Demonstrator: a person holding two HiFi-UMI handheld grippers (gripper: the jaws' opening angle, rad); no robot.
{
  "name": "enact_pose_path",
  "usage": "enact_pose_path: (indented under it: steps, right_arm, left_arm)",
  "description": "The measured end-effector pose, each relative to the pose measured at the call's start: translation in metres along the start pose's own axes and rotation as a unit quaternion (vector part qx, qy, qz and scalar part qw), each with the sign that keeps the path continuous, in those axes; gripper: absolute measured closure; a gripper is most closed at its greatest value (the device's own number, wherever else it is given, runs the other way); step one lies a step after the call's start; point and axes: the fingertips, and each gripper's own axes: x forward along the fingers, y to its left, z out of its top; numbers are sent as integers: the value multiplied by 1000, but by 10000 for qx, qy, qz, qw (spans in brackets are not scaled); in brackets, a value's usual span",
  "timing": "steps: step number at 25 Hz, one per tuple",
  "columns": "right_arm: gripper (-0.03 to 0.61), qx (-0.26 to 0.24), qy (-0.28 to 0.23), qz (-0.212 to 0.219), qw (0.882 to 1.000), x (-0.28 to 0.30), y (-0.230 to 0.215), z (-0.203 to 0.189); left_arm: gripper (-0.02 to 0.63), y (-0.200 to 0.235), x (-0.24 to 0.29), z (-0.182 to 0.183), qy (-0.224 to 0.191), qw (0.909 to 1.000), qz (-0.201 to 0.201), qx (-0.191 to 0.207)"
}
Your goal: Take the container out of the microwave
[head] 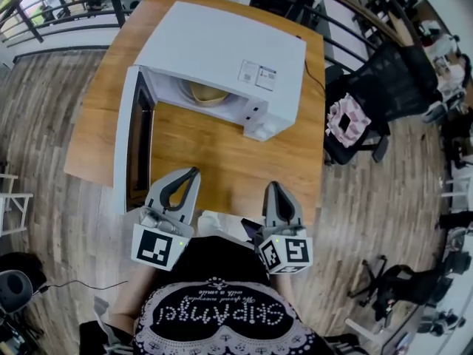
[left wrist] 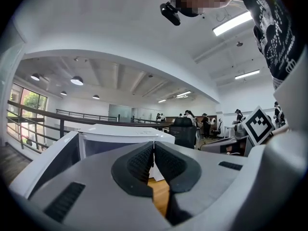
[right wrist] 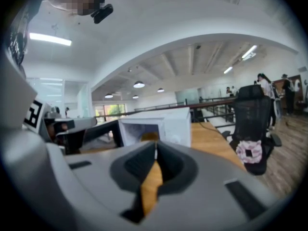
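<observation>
A white microwave (head: pixel 225 58) stands on the wooden table (head: pixel 222 161) with its door (head: pixel 131 143) swung wide open toward me. Inside its cavity sits a tan container (head: pixel 207 93), also visible as a small tan shape (right wrist: pixel 149 136) in the right gripper view. My left gripper (head: pixel 194 174) hovers over the table's near edge, just right of the open door, jaws shut and empty. My right gripper (head: pixel 273 188) hangs beside it to the right, also shut with nothing between its pads. Both are well short of the microwave (left wrist: pixel 120 139).
A black office chair (head: pixel 377 102) with a pink-and-white item (head: pixel 346 120) on its seat stands right of the table. A cable (head: pixel 314 76) runs off the table's right side. Railings (head: pixel 66 6) line the far edge, with wood floor around.
</observation>
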Motion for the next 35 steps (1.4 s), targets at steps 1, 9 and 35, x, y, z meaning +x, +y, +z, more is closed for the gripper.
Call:
enact_pose_path:
  steps: [1,9,35]
  right_arm:
    - [545,-2,7,34,10000,3,-4,1]
    - [545,-11,61,233,9997,20,-33,3]
    - [545,-10,58,313,9995,37,-33,8]
  left_arm:
    - [581,0,4,1,-2,10000,40,-4]
    - [581,-4,28,4,-77,9994,340,62]
    - [581,3,39,14,-194,9989,359,249]
